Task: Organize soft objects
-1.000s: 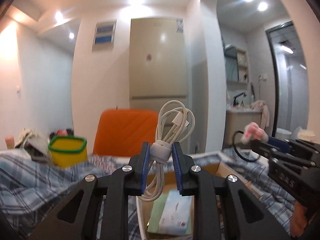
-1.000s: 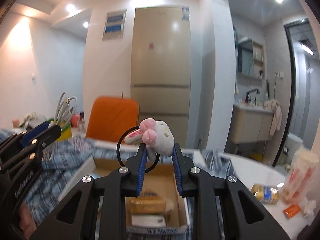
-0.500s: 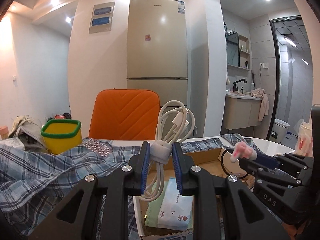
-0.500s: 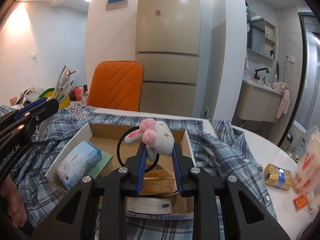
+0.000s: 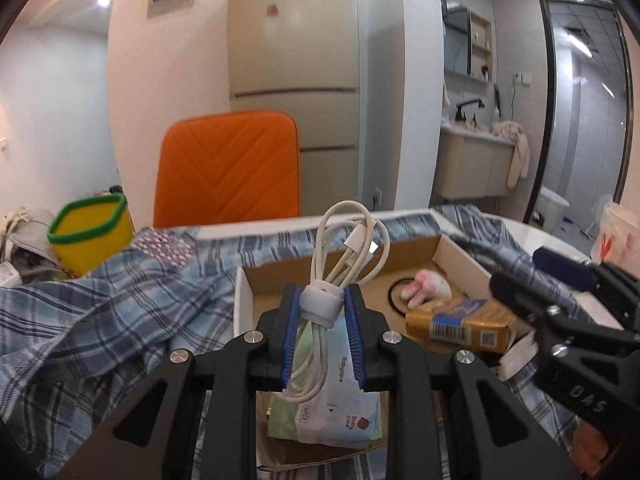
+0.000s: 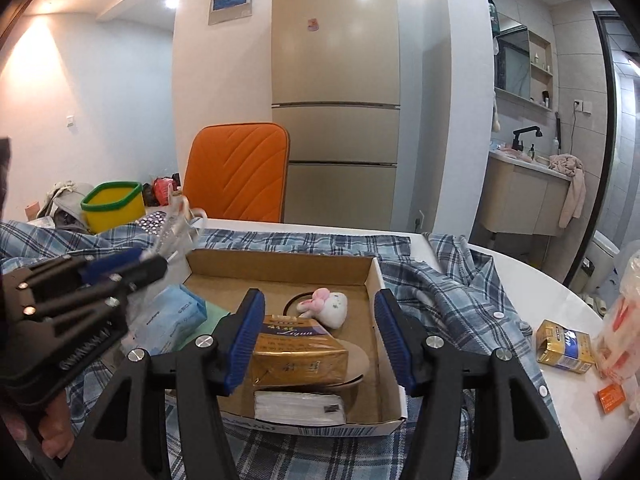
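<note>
My left gripper (image 5: 322,314) is shut on a coiled white cable (image 5: 344,256) bound by a white strap, held above the left part of an open cardboard box (image 5: 244,300). My right gripper (image 6: 320,332) is open and empty above the box (image 6: 380,280). The bunny plush with its black hair tie (image 6: 332,306) lies on the box floor at the back; it also shows in the left wrist view (image 5: 428,286). A gold tissue pack (image 6: 298,354) and a blue wipes pack (image 6: 176,316) lie in the box.
The box sits on a blue plaid shirt (image 6: 452,292) spread over a white table (image 6: 532,280). A yellow tub with a green rim (image 6: 114,204) stands at back left, an orange chair (image 6: 240,176) behind. A small gold pack (image 6: 564,346) and wrappers lie at right.
My right gripper has opened and let go of the bunny hair tie, which now lies in the box. Both grippers have come lower over the box; the left still holds the cable.
</note>
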### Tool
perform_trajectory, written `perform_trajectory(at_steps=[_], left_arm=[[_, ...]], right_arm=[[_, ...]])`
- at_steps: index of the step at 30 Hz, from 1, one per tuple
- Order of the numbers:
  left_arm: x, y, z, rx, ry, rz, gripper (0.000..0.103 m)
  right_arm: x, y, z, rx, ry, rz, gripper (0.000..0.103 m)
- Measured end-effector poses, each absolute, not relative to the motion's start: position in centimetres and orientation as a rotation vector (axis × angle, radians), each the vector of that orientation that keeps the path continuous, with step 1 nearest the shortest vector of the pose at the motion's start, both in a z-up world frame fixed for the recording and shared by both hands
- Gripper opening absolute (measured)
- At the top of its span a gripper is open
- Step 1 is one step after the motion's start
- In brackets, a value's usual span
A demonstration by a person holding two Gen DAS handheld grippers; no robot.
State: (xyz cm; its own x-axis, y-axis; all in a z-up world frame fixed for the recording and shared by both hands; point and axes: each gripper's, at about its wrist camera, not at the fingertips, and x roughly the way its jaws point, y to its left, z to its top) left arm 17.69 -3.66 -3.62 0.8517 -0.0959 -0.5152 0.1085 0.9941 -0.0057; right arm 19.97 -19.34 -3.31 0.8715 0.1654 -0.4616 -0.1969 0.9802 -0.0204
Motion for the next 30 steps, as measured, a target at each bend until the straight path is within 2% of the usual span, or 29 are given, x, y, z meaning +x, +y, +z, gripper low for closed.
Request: perform_trajectory(at_steps=[6,9,11,12,13,21,24,25,27,30], left_arm=[[18.4,-3.9,-4.2,0.021,0.597,-0.117,0.021],[18.4,-3.8,-4.3,0.013,0.6,-0.113,0.025],[18.3,-3.7,-4.2,0.014,0.596,-0.11,0.033],[18.3,-3.7,-4.2,0.014,0.594,-0.11,0.051],[18.4,-3.6,-4.1,0.013,0.591,-0.113,0.059],[15.5,-3.4,-2.0,0.034,0.429,-0.075,0.06],[12.3,-3.7,0.4,0.08,0.283,-0.07,0.067],[11.3,-3.8,1.1,0.086,0.242,-0.066,0.07],[9.3,-3.5,2.5,0.072,0.185,-0.083,0.074],[7.2,-2.7,3.8,0.044,0.14,-0.084,0.082]], right_arm=[[19.7,-19.2,-3.0,-0.074,0.465,0.192,0.06],[19.5,-19.4,-2.9,-0.067,0.459,0.189,0.06],[19.3,-19.5,-2.8,-0.062,0.451,0.183,0.06],[19.3,-19.5,-2.7,-0.06,0.447,0.181,0.06],[19.2,-19.6,-2.6,-0.058,0.439,0.178,0.06],[17.2,-20.0,-0.6,-0.052,0.347,0.165,0.06],[15.5,-20.4,1.1,-0.055,0.288,0.165,0.062],[14.8,-20.6,1.7,-0.053,0.261,0.157,0.068],[13.4,-21.0,2.7,-0.035,0.218,0.156,0.073],[11.7,-21.7,4.2,-0.017,0.186,0.159,0.073]])
